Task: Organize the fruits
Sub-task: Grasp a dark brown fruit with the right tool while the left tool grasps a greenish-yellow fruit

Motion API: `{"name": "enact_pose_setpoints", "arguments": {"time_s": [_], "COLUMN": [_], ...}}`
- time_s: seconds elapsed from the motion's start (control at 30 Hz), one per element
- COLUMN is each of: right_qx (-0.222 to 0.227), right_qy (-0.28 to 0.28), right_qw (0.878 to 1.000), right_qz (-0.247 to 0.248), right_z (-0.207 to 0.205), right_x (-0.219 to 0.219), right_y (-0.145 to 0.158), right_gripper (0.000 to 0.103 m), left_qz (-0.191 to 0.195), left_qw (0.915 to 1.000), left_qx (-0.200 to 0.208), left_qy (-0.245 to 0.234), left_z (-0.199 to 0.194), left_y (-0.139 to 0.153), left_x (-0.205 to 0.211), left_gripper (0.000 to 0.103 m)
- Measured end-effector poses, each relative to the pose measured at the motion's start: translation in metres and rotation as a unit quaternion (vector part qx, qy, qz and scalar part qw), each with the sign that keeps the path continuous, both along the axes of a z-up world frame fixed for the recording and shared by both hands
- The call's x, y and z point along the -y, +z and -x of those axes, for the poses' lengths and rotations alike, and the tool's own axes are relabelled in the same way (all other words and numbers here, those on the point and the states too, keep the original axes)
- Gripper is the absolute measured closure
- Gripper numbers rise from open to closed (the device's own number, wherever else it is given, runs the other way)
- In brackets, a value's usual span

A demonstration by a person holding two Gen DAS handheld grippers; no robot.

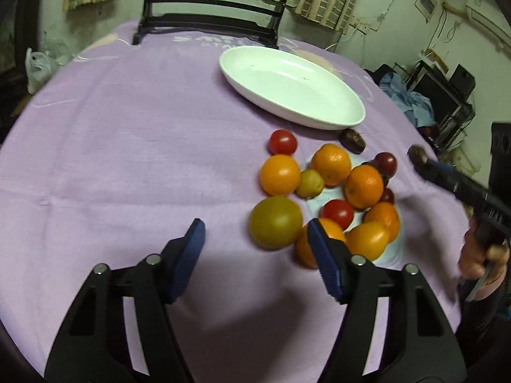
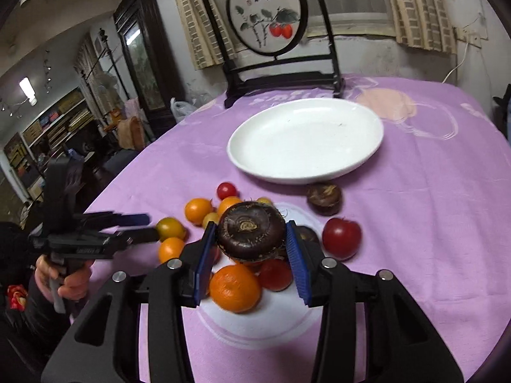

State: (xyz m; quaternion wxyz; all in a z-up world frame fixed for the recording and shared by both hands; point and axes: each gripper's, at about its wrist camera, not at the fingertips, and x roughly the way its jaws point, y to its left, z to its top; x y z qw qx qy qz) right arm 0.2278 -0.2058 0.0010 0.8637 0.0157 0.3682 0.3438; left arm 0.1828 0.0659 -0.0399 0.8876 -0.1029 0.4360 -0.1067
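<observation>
**Gripping one dark fruit above the pile; plate bare**

Holding a dark brown, flattened round fruit (image 2: pixel 251 230), the right gripper (image 2: pixel 251 255) has its two blue pads pressed against the fruit's sides, at the centre of the right wrist view. The fruit is lifted clear of the cloth, with the pile visible beneath it.

In the left wrist view the left gripper (image 1: pixel 257 260) occupies the lower centre of the frame. Its jaws stand apart with nothing between them; only lilac cloth shows in the gap. Its right pad overlaps an orange at the near edge of the pile.

The fruit pile (image 1: pixel 329 198) lies at centre right of the left wrist view, just below the plate. It comprises several oranges, a greenish-yellow round fruit (image 1: pixel 276 222) at the lower left of the group, small red tomatoes and a small yellowish fruit. Most pieces touch one another. One red tomato (image 1: pixel 282 142) sits apart at the upper left of the group.

A second dark brown fruit (image 2: pixel 324 199) rests on the cloth just beside the plate's near rim.

The white oval plate (image 2: pixel 367 159) sits in the upper centre of both views and holds no fruit.

The tablecloth (image 1: pixel 111 143) is lilac. A black-framed round painted screen (image 2: pixel 268 16) stands at the far edge of the table.
</observation>
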Motion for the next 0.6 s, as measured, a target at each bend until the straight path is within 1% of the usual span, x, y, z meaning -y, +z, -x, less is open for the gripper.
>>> {"name": "enact_pose_setpoints", "arguments": {"time_s": [0.1, 0.17, 0.2, 0.23, 0.3, 0.4, 0.43, 0.5, 0.57, 0.6], "right_qx": [0.001, -0.003, -0.004, -0.003, -0.002, -0.009, -0.011, -0.011, -0.012, -0.013], "right_qy": [0.005, 0.012, 0.015, 0.018, 0.020, 0.021, 0.021, 0.020, 0.021, 0.022], "right_qw": [1.000, 1.000, 1.000, 1.000, 1.000, 1.000, 1.000, 1.000, 1.000, 1.000], "right_qz": [0.005, 0.002, 0.000, 0.000, 0.003, 0.003, 0.003, 0.004, 0.003, 0.003], "right_z": [0.002, 0.002, 0.003, 0.004, 0.005, 0.004, 0.004, 0.004, 0.004, 0.005], "right_x": [-0.001, -0.001, -0.002, -0.002, -0.002, -0.002, -0.002, -0.002, -0.001, -0.001], "right_y": [0.001, 0.001, 0.002, 0.003, 0.002, -0.001, -0.002, -0.002, -0.002, -0.003], "right_gripper": [0.059, 0.059, 0.059, 0.059, 0.059, 0.059, 0.059, 0.059, 0.059, 0.059], "left_qz": [0.006, 0.019, 0.026, 0.037, 0.065, 0.108, 0.125, 0.131, 0.144, 0.142], "left_qw": [0.9999, 0.9996, 0.9994, 0.9989, 0.9971, 0.9925, 0.9899, 0.9887, 0.9868, 0.9871], "left_qx": [-0.007, -0.015, -0.018, -0.023, -0.035, -0.058, -0.066, -0.072, -0.075, -0.074], "left_qy": [-0.008, -0.013, -0.015, -0.018, -0.017, -0.011, -0.008, -0.001, 0.001, 0.001], "left_z": [-0.012, -0.017, -0.019, -0.021, -0.024, -0.029, -0.031, -0.032, -0.031, -0.031], "left_y": [-0.002, -0.004, -0.004, -0.006, -0.009, -0.017, -0.020, -0.024, -0.025, -0.025], "left_x": [0.005, 0.006, 0.007, 0.006, 0.003, -0.006, -0.010, -0.013, -0.015, -0.013], "left_gripper": [0.038, 0.038, 0.040, 0.045, 0.050, 0.051, 0.053, 0.059, 0.060, 0.060]}}
